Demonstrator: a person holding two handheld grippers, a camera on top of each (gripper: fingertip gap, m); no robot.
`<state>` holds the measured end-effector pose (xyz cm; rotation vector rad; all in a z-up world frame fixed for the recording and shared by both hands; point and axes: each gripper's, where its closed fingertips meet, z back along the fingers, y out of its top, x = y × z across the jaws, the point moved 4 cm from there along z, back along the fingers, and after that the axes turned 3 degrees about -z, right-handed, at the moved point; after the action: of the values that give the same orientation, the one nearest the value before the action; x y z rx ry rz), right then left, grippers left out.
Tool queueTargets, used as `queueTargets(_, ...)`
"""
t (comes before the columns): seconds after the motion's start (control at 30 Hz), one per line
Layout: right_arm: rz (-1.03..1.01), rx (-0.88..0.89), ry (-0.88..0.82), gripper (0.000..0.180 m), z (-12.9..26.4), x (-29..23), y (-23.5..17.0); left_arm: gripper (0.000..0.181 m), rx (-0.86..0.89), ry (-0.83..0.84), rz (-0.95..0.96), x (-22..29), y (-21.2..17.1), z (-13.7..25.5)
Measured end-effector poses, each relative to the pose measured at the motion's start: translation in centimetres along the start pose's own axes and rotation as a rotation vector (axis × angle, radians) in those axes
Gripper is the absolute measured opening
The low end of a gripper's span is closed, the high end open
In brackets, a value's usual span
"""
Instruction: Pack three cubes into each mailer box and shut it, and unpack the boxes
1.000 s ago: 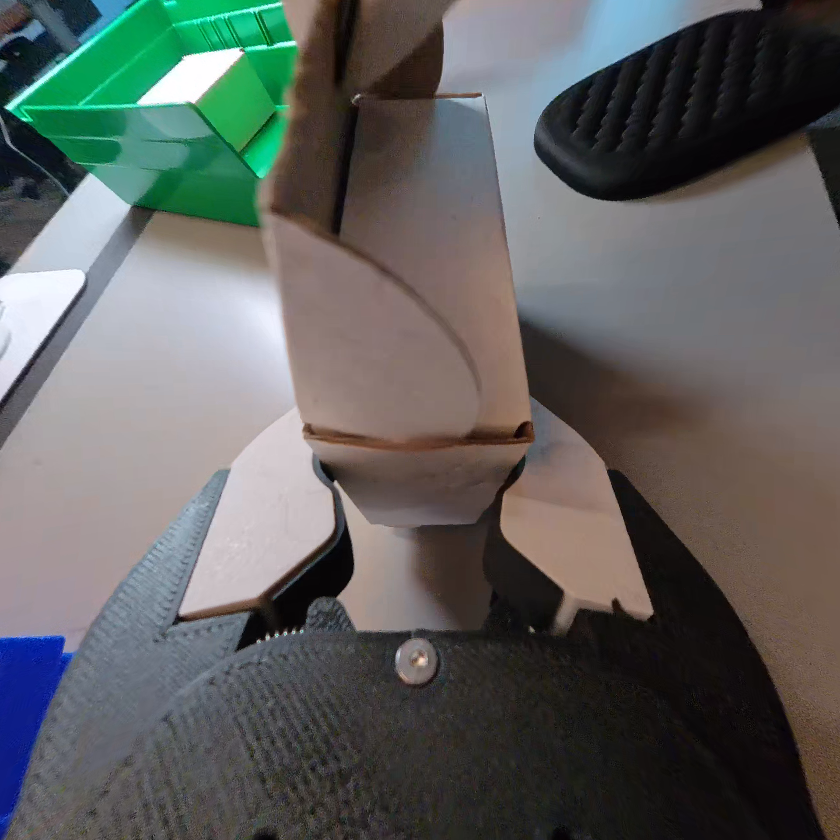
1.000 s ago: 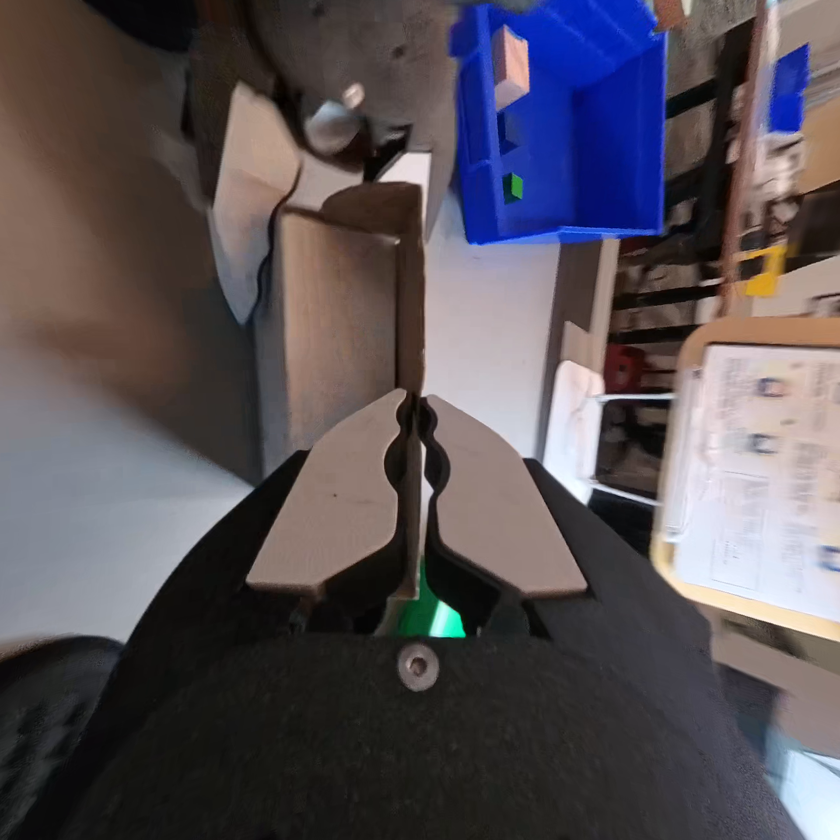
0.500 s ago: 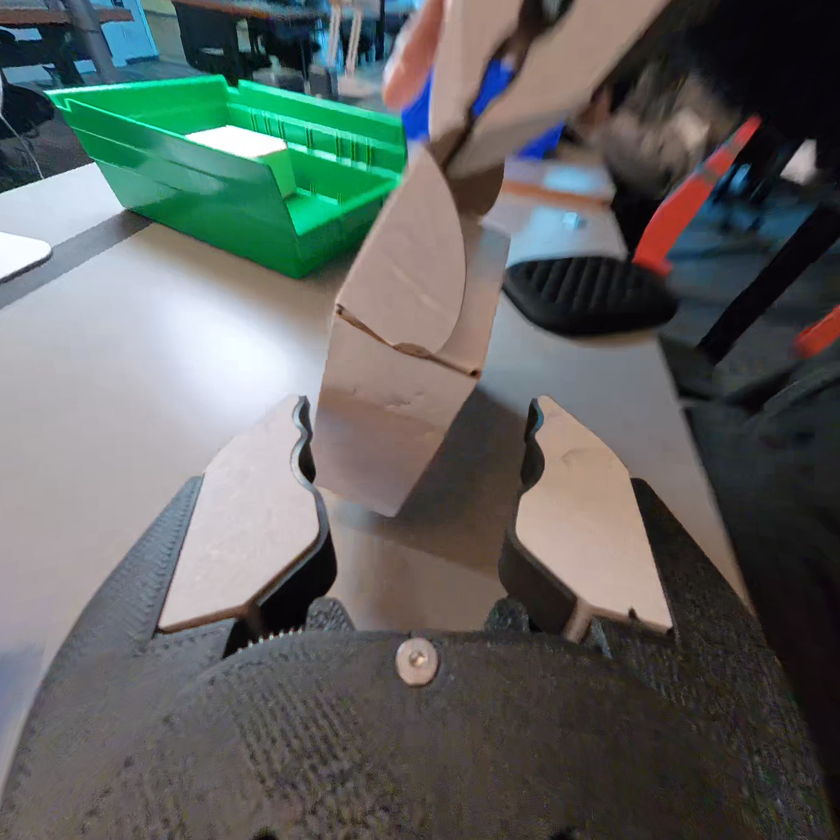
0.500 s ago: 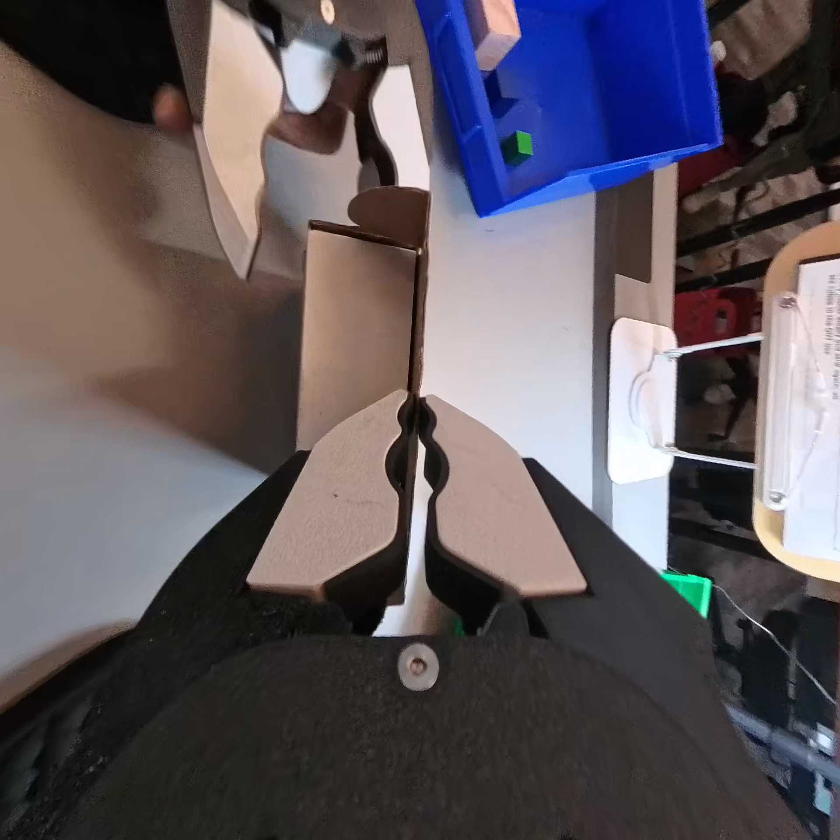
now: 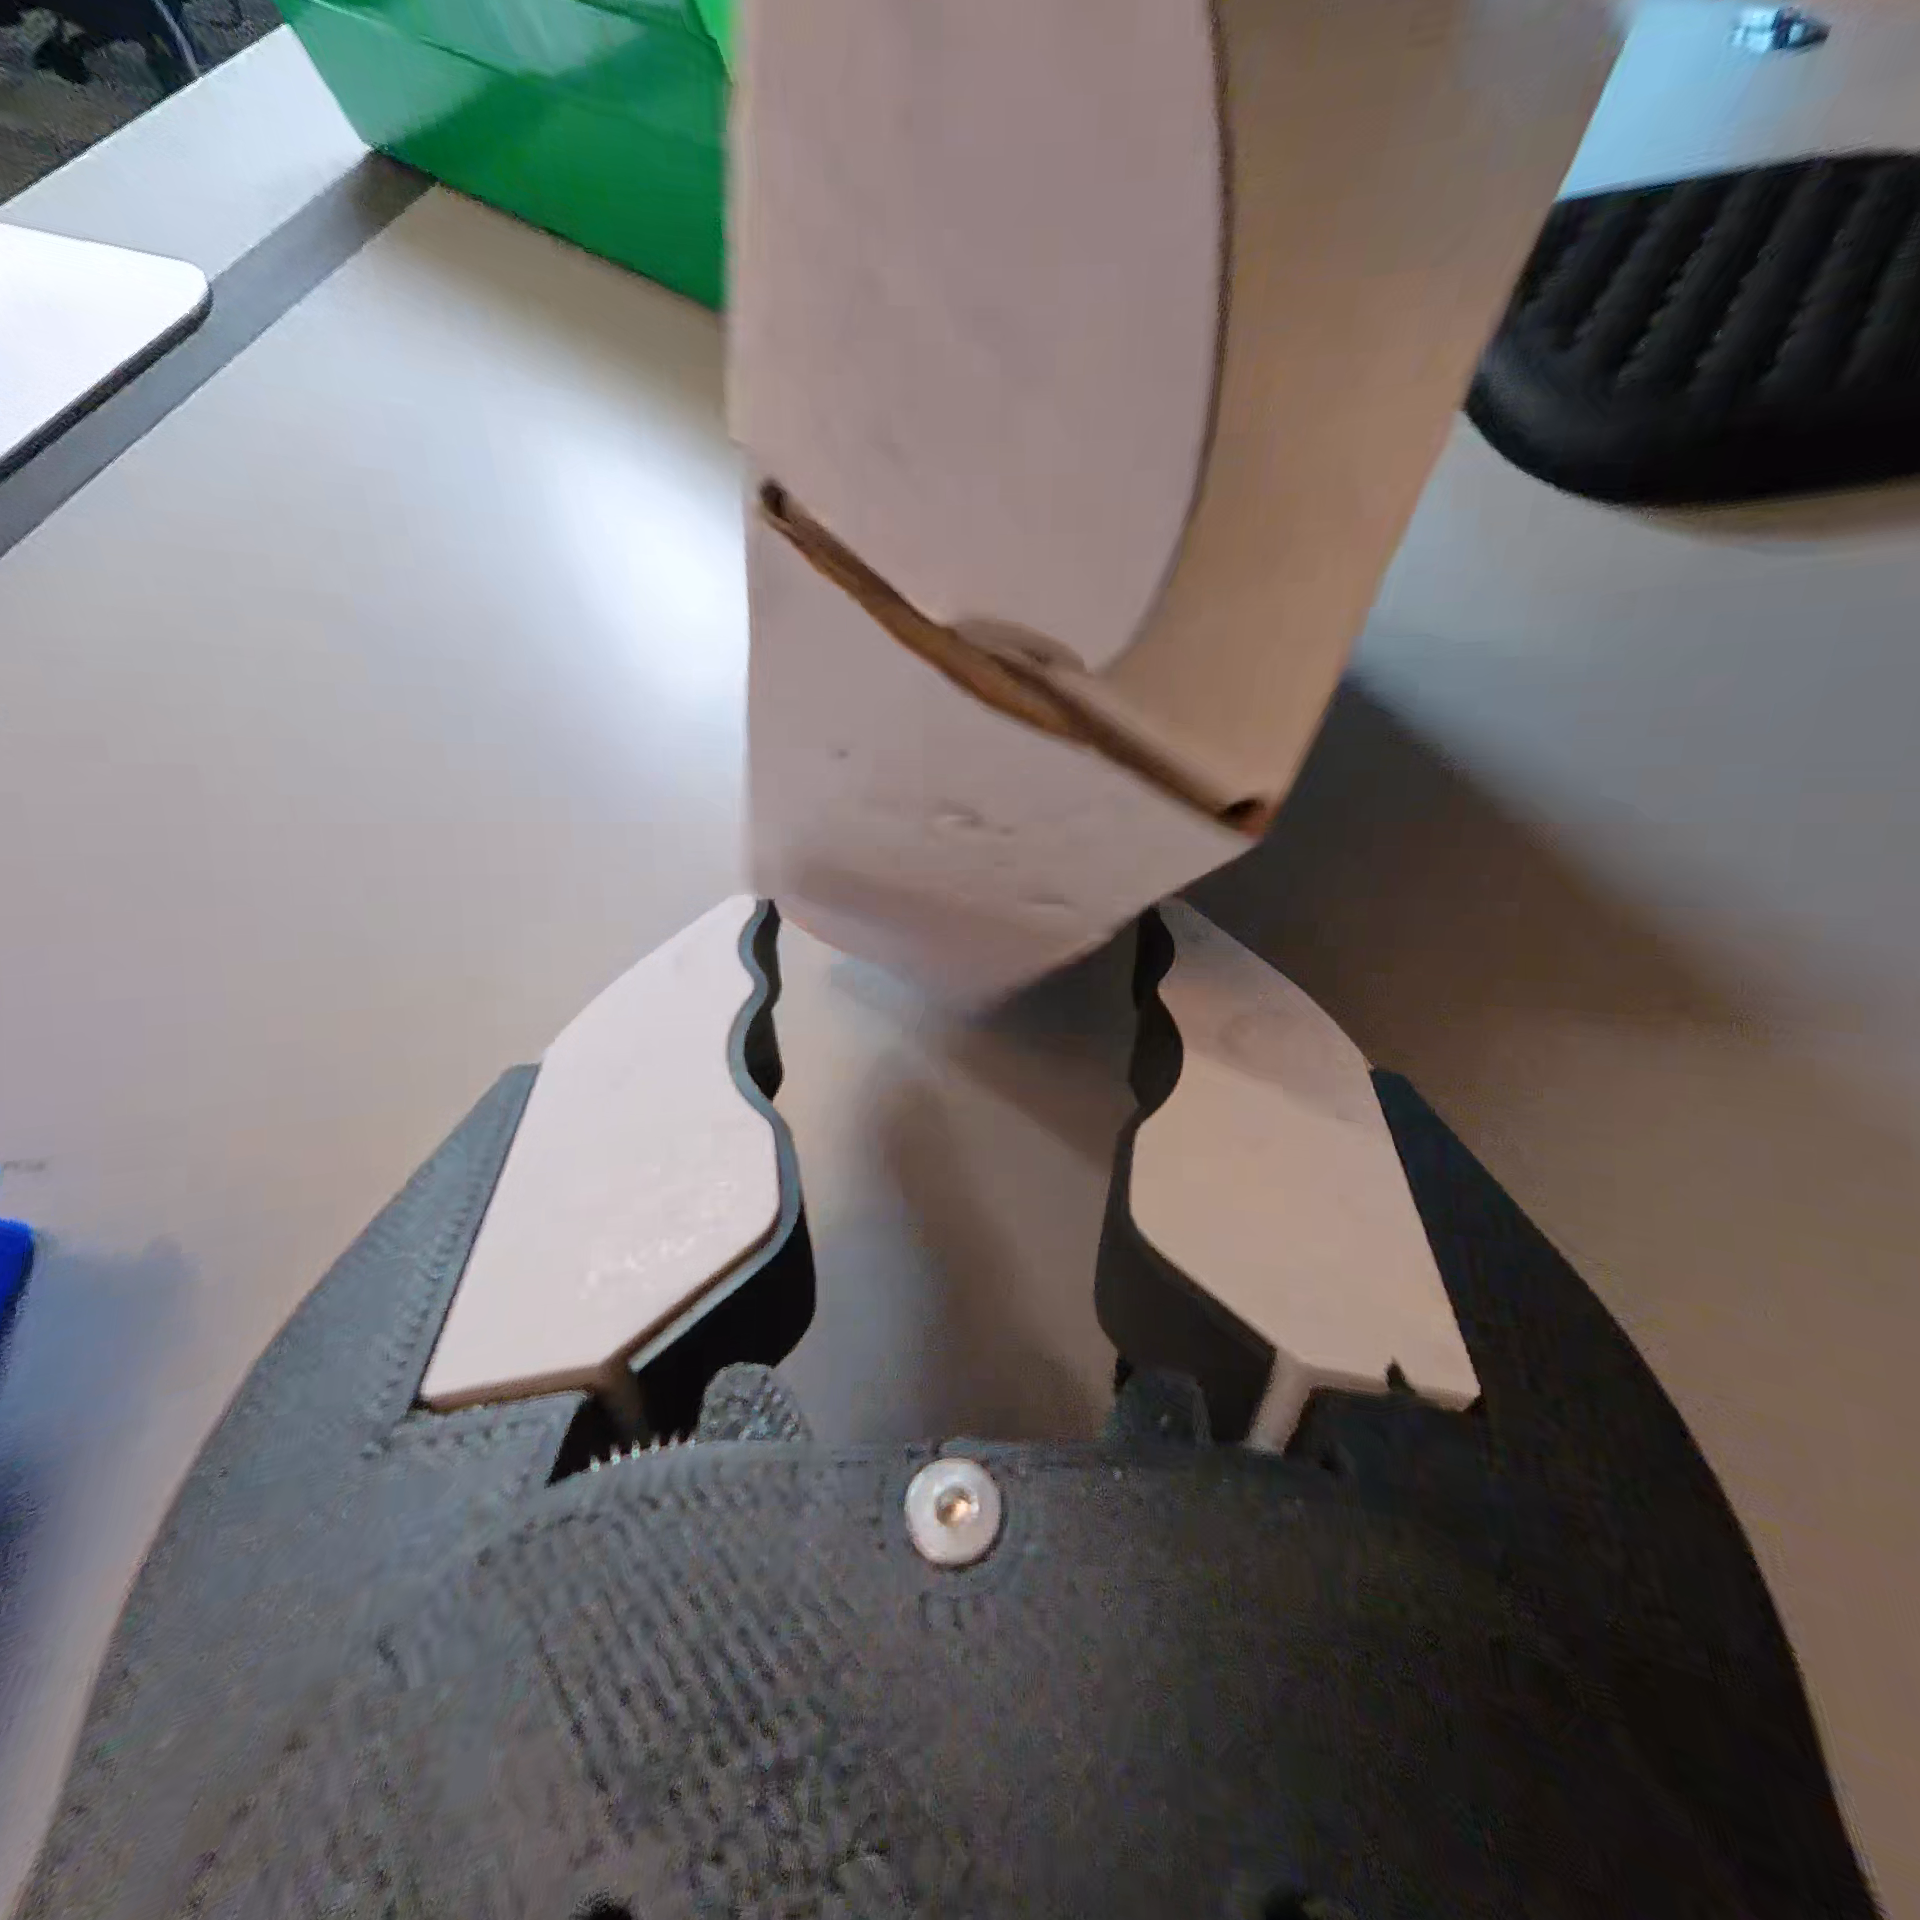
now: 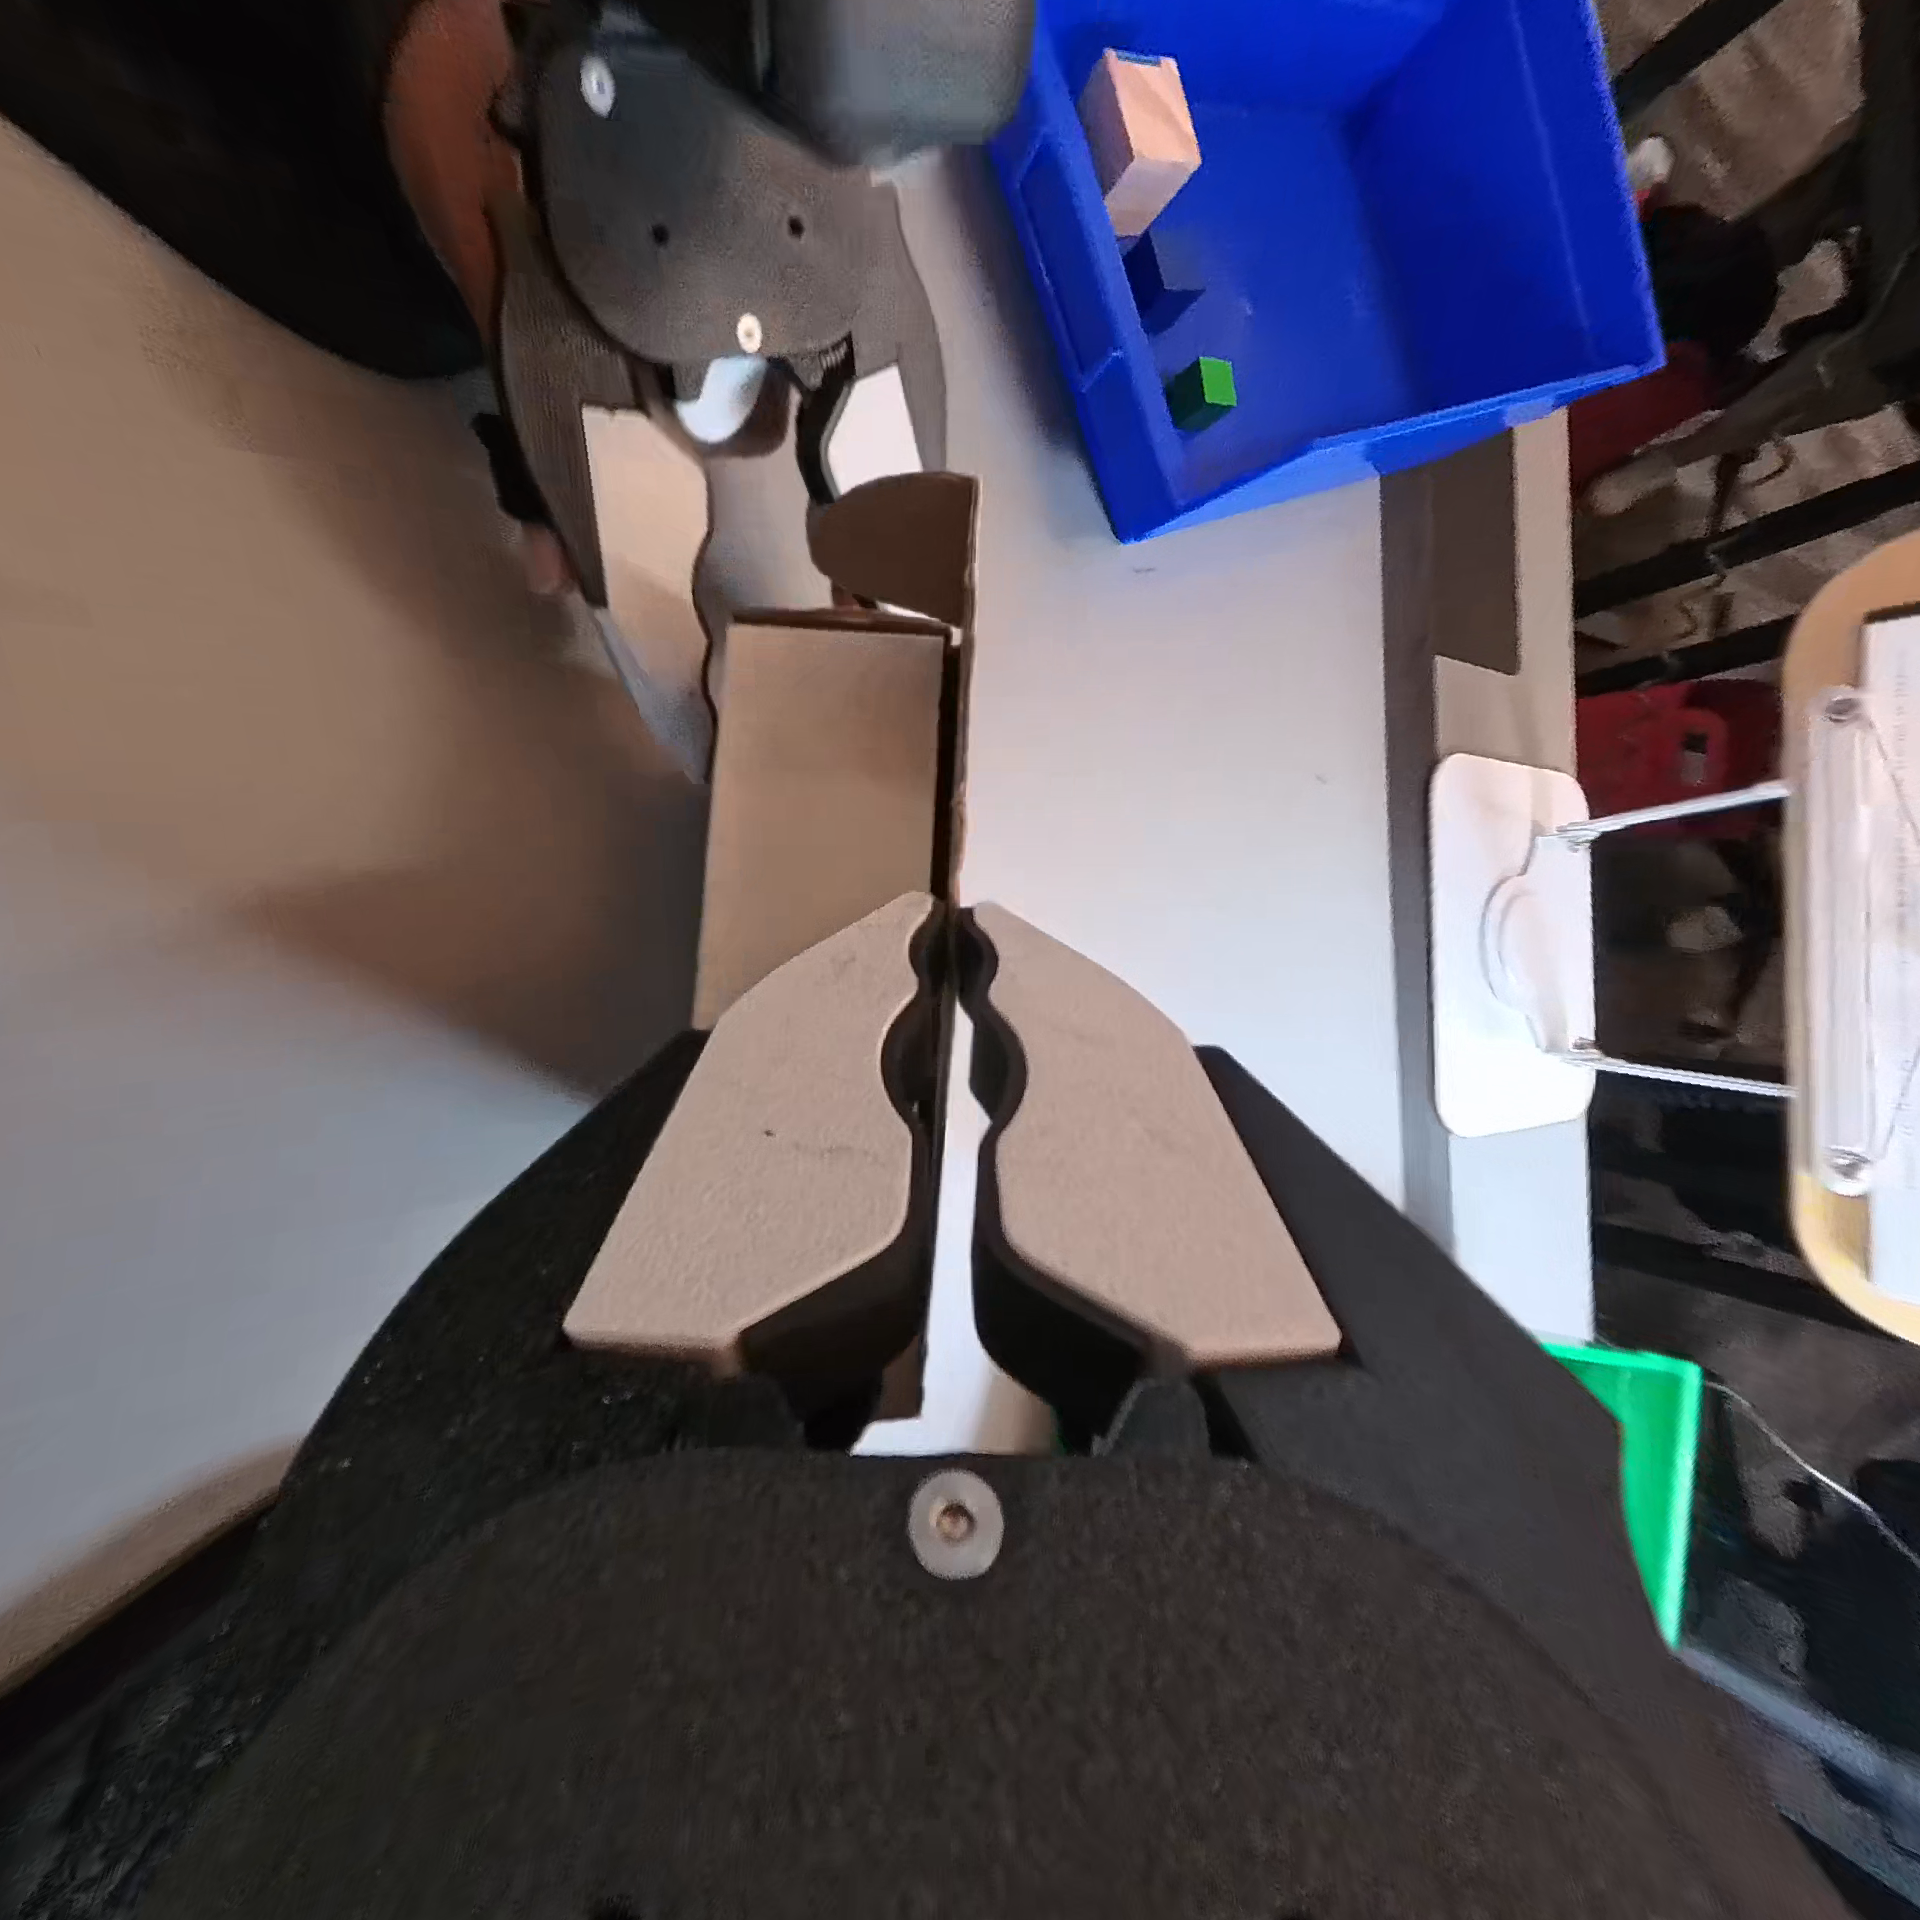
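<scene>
Left wrist view: we see our left gripper [image 5: 956, 925] with its fingers spread apart, and the tilted lower corner of the cardboard mailer box [image 5: 997, 436] hangs between the fingertips. Whether either tip touches the cardboard we cannot tell. The box is lifted off the desk [image 5: 364, 675] and fills the upper middle of the picture, blocking most of the green bin [image 5: 561, 125] toward the desk's far left. A black ribbed pad [image 5: 1704, 343] lies toward the far right edge of the desk, cut off by the frame. A white flat piece [image 5: 83, 332] sits at the left edge, and a sliver of blue [image 5: 12, 1288] shows lower left, too small to name. The box top is cropped, and the picture is somewhat blurred.

Right wrist view: our right gripper [image 6: 954, 914] is clamped on a thin panel of the mailer box [image 6: 821, 790], seen edge-on, with the box body just to its left. Beyond the box the left gripper [image 6: 769, 582] faces us, fingers apart around the box's far end. The blue bin [image 6: 1455, 260] near the desk [image 6: 1164, 779] edge holds a tan block [image 6: 1143, 135], a blue cube [image 6: 1169, 281] and a green cube [image 6: 1200, 390]. A clipboard [image 6: 1860, 935] on a white stand [image 6: 1507, 935] is cropped at right; the green bin [image 6: 1652, 1475] is a fragment at lower right.
</scene>
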<state>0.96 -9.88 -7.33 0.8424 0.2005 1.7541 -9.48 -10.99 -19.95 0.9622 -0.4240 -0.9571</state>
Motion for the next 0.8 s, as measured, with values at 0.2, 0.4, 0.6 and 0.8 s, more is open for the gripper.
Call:
queueTargets(0.2, -0.036, 0.026, 0.011, 0.001, 0.0, 0.1, -0.5, 0.082, 0.095, -0.262, 0.109, 1.8, 1.1, 1.4)
queueTargets(0.4, 0.023, 0.058, -0.096, 0.001, -0.2, -0.2, -0.2, 0.087, 0.328, -0.357, 0.475, -0.4, 2.9, 3.4)
queueTargets(0.6, 0.074, 0.073, -0.132, 0.000, -1.7, -1.3, 0.3, 0.073, 0.310, -0.256, 0.537, -1.2, 2.5, 2.4)
queueTargets(0.8, -0.045, 0.104, -0.017, 0.001, -1.1, -1.0, 0.2, 0.072, 0.280, -0.227, 0.432, -0.4, 2.6, 2.7)
